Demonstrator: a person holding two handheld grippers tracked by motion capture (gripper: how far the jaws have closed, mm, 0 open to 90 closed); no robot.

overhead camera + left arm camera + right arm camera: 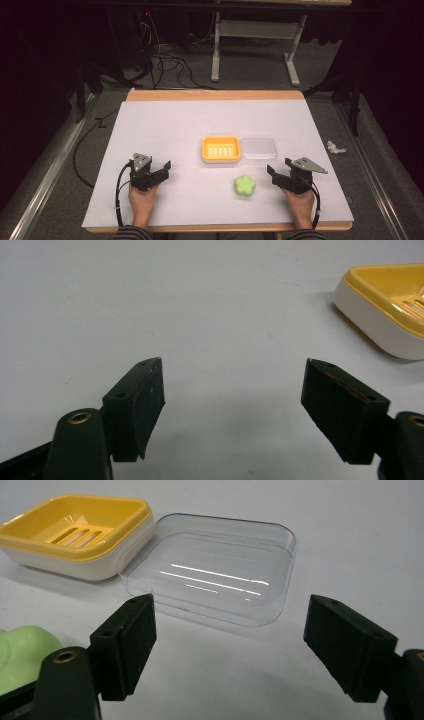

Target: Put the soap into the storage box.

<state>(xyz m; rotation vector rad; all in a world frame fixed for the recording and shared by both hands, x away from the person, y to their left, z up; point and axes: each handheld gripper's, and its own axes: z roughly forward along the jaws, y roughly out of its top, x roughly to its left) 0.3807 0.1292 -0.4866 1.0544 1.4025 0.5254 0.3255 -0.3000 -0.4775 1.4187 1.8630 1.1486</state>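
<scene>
Item 1, green soap (244, 186): flower-shaped bar, lying flat on the white table cover (165, 125), toward the near right of the work area. In the right gripper view I see its edge (22, 652) low at the left, just beside the left jaw.

Item 2, yellow soap dish (221, 149): slotted tray, open side up, at table centre, just beyond the soap and slightly to its left.

Item 3, clear lid (258, 148): lying open side up, touching the dish's right side; its long axis runs left to right across the table.

Item 4, right gripper (280, 177): I hold it resting low at the table, jaws spread wide, nothing between them. It points toward the lid, so the soap lies off to its left, near but not touching.

Item 5, left gripper (161, 171): jaws likewise wide and empty, aimed at bare cover with the dish corner (385, 310) at upper right; well apart from the soap.

Assessment: my right hand is the nearer one. I judge the pick calls for swinging it leftward onto the soap, then carrying it the short way forward to the dish.
</scene>
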